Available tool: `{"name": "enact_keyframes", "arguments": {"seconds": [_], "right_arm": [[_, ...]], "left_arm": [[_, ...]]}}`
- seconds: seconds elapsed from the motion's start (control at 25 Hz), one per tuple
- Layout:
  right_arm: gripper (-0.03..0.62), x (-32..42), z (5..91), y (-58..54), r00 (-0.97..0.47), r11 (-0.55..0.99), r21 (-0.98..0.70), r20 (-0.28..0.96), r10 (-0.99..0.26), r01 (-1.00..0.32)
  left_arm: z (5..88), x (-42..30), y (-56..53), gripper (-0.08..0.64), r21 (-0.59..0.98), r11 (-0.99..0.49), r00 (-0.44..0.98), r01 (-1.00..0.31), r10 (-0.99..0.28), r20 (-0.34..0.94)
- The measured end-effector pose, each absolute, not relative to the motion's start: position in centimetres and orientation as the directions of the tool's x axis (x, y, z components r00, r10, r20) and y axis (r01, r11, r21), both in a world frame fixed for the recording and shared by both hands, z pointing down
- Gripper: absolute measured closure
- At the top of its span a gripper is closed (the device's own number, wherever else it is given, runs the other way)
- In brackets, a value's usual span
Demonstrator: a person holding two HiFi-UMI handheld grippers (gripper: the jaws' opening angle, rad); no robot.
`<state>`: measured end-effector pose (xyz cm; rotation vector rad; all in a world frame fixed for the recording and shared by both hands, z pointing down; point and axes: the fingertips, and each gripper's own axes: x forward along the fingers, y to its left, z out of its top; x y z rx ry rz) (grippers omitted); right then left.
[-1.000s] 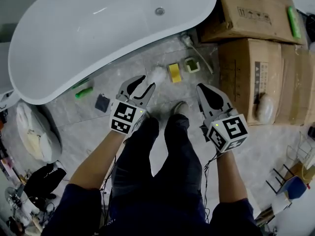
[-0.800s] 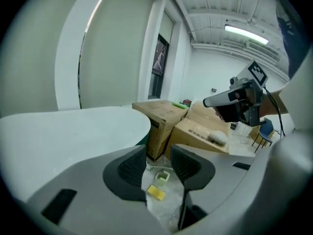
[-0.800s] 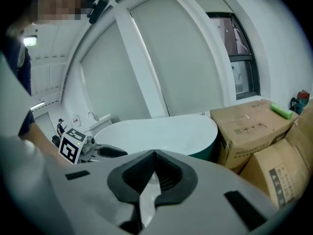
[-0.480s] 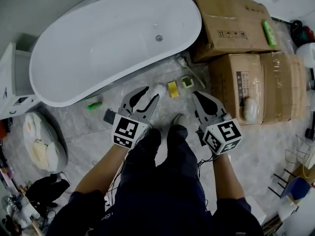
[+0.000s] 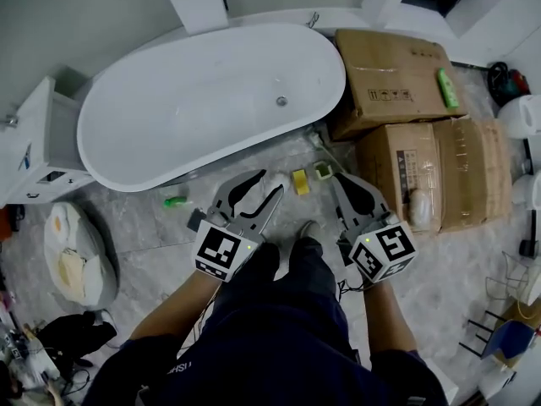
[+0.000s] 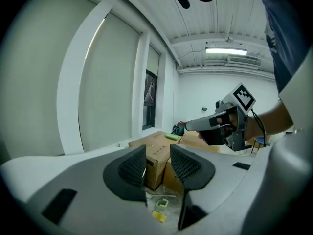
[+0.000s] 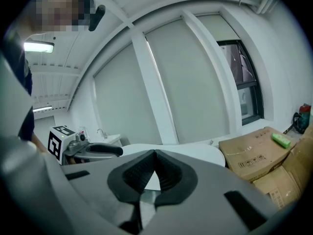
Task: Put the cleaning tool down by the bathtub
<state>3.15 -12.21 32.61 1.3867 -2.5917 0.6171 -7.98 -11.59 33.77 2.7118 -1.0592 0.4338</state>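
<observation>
You face the bathtub [image 5: 203, 108], left gripper [image 5: 269, 184] jaws narrowly apart, right gripper [image 5: 341, 181] jaws closed, both empty; a yellow sponge [image 5: 300, 181] lies beside the tub, so the task looks done.

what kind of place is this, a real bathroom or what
Likely a mock bathroom set up in a workshop or storeroom: a freestanding white bathtub stands on a grey tiled floor, large cardboard boxes sit at its end, and a yellow sponge lies on the floor beside it.
</observation>
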Motion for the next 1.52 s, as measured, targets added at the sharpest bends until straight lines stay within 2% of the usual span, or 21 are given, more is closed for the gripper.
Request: {"name": "enact_keyframes", "arguments": {"seconds": [0.6, 1.52], "right_arm": [[0.588, -1.7, 24.5, -11.3, -0.595, 0.555, -0.225, 0.195, -0.78, -0.801], [0.588, -5.5, 20.7, -10.8, -0.63, 0.604, -0.191, 0.139, -0.764, -0.774]], "left_arm": [[24.3, -11.4, -10.8, 0.39, 0.009, -0.735, 0.72, -0.678, -0.661, 0.209], [20.7, -14.7, -10.8, 0.462, -0.009, -0.705, 0.699, -0.709, -0.704, 0.128]]}}
